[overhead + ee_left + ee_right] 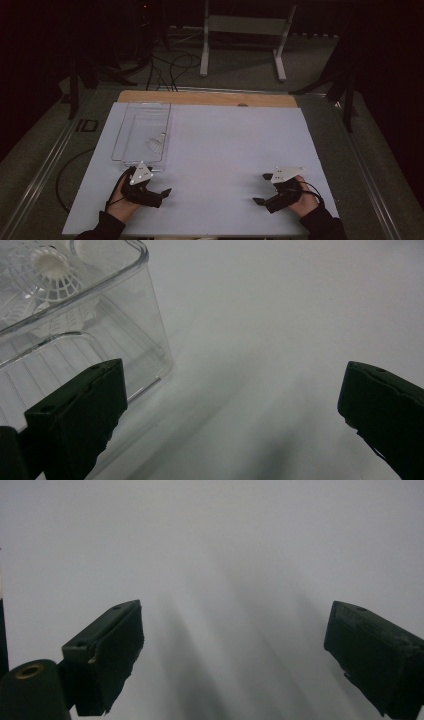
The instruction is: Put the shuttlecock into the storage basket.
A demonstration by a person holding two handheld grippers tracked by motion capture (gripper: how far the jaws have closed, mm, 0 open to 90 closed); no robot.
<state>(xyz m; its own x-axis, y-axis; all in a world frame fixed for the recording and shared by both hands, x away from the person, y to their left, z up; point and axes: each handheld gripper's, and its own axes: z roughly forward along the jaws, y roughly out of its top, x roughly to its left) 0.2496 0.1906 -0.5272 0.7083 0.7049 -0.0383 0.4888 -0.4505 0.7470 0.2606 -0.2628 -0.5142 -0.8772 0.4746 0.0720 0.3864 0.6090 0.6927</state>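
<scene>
Both my grippers, left [157, 192] and right [264, 189], rest released; next I reach the clear plastic bin [145, 315] holding a white shuttlecock [52, 270].

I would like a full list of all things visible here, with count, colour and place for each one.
clear plastic box: one, transparent, far-left part of the white table top, just beyond the left gripper.
shuttlecock: one, white, inside the box.
white table top: one, white, centre of the high view.
wooden board: one, light brown, along the far edge of the table top.
metal stand: one, white-grey, on the floor behind the table.
cables: several, black, on the floor behind.
left gripper: one, black, near left, open.
right gripper: one, black, near right, open.
</scene>
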